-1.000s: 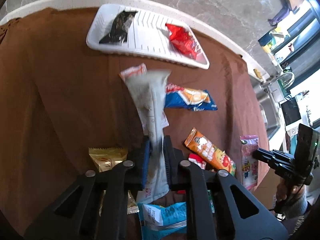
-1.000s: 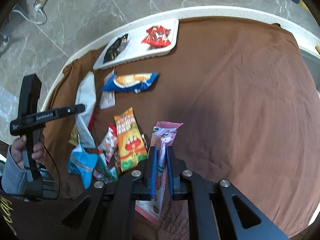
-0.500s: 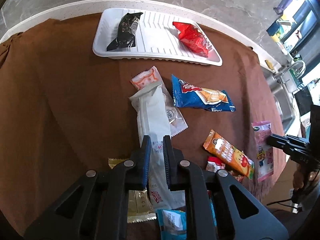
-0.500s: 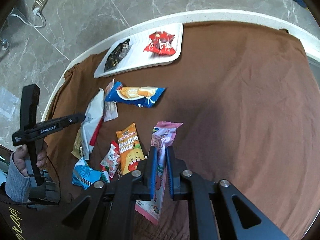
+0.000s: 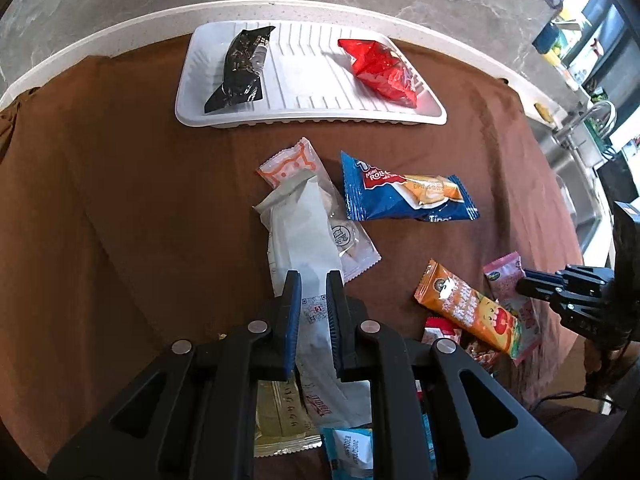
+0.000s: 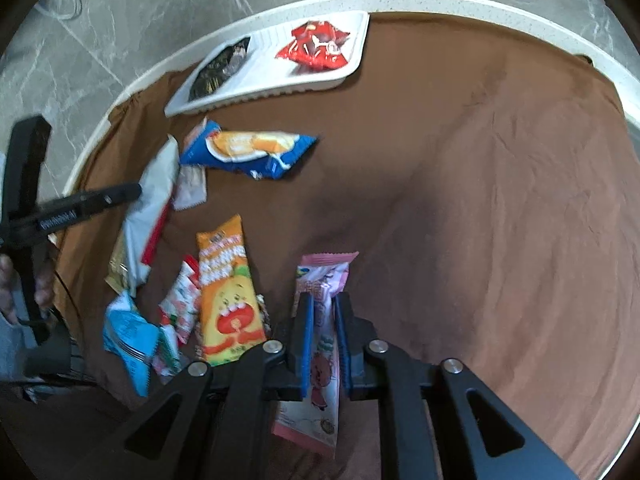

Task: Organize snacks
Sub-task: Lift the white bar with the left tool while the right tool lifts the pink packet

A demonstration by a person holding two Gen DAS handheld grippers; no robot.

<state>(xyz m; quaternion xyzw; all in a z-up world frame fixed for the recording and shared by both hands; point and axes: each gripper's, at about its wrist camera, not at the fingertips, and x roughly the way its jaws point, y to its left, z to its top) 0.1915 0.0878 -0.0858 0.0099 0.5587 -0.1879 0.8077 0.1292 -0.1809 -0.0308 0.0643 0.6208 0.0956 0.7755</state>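
Note:
My left gripper (image 5: 314, 276) is shut on the lower part of a long white packet (image 5: 304, 232), which lies across the brown cloth. My right gripper (image 6: 323, 296) pinches a pink packet (image 6: 324, 272) between its pads, and its jaws are opening. The pink packet's lower end rests on the cloth. A white tray (image 5: 304, 116) at the far edge holds a black packet (image 5: 240, 68) on its left and a red packet (image 5: 380, 68) on its right. A blue packet (image 5: 400, 196) and an orange packet (image 5: 464, 308) lie loose between the tray and the grippers.
A clear packet with orange print (image 5: 288, 164) lies under the white one. A gold packet (image 5: 280, 416), a teal packet (image 5: 352, 452) and a small red-and-white packet (image 5: 440, 328) lie near the front edge. The right half of the cloth (image 6: 500, 200) is bare. A sink (image 5: 568, 152) sits beyond the table.
The white packet hung lifted in my left gripper and now lies down on the cloth. My right gripper sank slightly with the pink packet, and its pads stand a touch wider.

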